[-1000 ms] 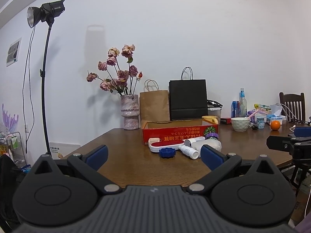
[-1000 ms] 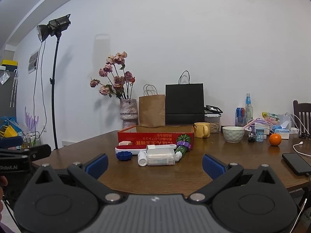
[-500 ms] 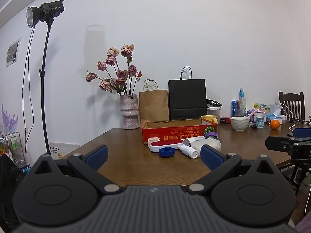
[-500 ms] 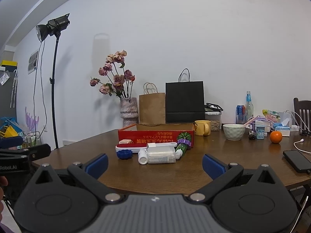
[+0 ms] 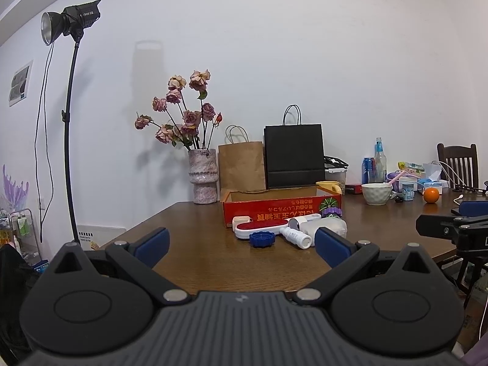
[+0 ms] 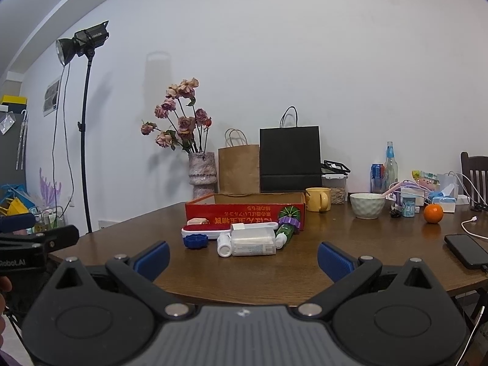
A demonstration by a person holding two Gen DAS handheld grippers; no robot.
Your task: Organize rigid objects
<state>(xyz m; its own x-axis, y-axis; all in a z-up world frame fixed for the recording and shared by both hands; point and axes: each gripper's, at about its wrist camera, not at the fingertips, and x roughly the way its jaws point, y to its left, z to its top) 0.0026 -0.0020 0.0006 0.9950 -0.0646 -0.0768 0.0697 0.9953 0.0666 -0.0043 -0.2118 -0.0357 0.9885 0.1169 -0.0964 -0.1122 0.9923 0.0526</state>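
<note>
A red cardboard box [image 5: 282, 210] [image 6: 244, 212] lies open on the brown table [image 5: 213, 259] [image 6: 350, 262]. In front of it lie a red-and-white brush [image 5: 259, 228] [image 6: 201, 231], a blue cap [image 5: 262, 239] [image 6: 196, 240], a small white bottle [image 5: 295, 235] [image 6: 224, 244], a clear plastic case [image 6: 253, 241] [image 5: 331, 224] and a green bottle with a purple collar [image 6: 286, 228]. My left gripper [image 5: 241, 244] is open, short of the table edge. My right gripper [image 6: 242, 257] is open too, empty, near the front edge.
At the back stand a vase of dried roses [image 6: 201, 174], a brown paper bag [image 6: 239, 167] and a black bag [image 6: 289, 158]. A yellow mug [image 6: 318, 199], white bowl [image 6: 367, 205], orange [image 6: 433, 213] and phone [image 6: 466, 250] sit right. A light stand [image 6: 87, 140] rises at left.
Both views have shifted only slightly; the table objects sit a touch lower and closer. Both grippers stay open and hold nothing.
</note>
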